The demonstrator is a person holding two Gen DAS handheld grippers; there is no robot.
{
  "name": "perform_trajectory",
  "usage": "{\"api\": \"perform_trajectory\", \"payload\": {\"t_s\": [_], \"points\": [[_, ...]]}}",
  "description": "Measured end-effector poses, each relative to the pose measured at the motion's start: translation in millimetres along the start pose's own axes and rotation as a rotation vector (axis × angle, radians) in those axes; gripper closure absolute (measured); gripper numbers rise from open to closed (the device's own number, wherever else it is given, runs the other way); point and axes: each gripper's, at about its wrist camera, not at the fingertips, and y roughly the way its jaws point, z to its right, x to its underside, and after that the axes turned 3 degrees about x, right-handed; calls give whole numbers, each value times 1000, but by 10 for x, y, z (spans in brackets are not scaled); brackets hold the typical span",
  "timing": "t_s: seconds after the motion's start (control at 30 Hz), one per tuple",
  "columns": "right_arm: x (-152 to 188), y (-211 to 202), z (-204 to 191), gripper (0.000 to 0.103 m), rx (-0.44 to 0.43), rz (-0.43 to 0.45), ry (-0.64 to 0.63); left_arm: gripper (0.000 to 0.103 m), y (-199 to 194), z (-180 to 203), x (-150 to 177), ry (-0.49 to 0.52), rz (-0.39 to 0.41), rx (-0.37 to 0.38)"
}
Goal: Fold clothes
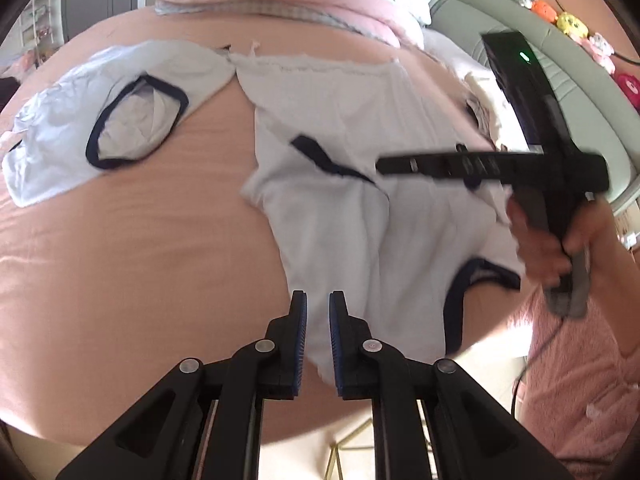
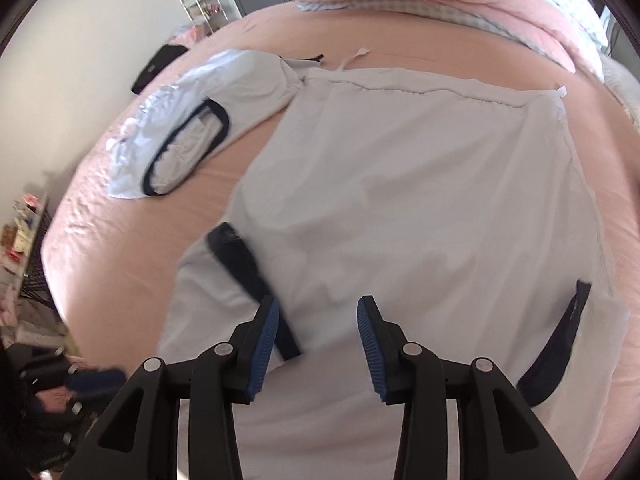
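White shirt [image 2: 400, 184] below right gripper [image 2: 318, 312]

Both wrist views look steeply down over their own tool, close above the bed [image 1: 140, 248]. Left view sits at 9 o'clock. Shared: white garment [image 2: 400, 184], second garment [image 1: 132, 120].

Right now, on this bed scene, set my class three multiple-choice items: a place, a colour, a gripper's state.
1. Where does the smaller white garment lie? A on the pillows; B on the pink sheet, left of the larger white garment; C on the floor.
2. What colour is the garments' trim? A red; B green; C navy.
3. How is the right gripper? A open, gripping nothing; B shut on a sleeve; C shut on a pillow.
Answers: B, it lies flat beside it; C, dark blue bands edge the openings; A, its jaws stand apart above the cloth.
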Motion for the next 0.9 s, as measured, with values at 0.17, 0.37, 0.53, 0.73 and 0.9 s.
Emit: {"api": "perform_trajectory", "payload": {"t_s": [0.17,0.37,0.53,0.73,0.9], "points": [[151,240,-147,62,33,-103,-117,93,333,222,-22,68,-139,-49],[111,17,119,62,139,-58,-136,92,65,36,-26,66,-118,9],[57,-65,21,61,50,4,-133,92,22,-146,-511,57,41,11],[113,283,-175,57,64,-63,-165,92,650,-122,-885,37,-2,-24],[174,13,10,57,33,-23,-149,92,617,-109,-895,-30,29,31]]}}
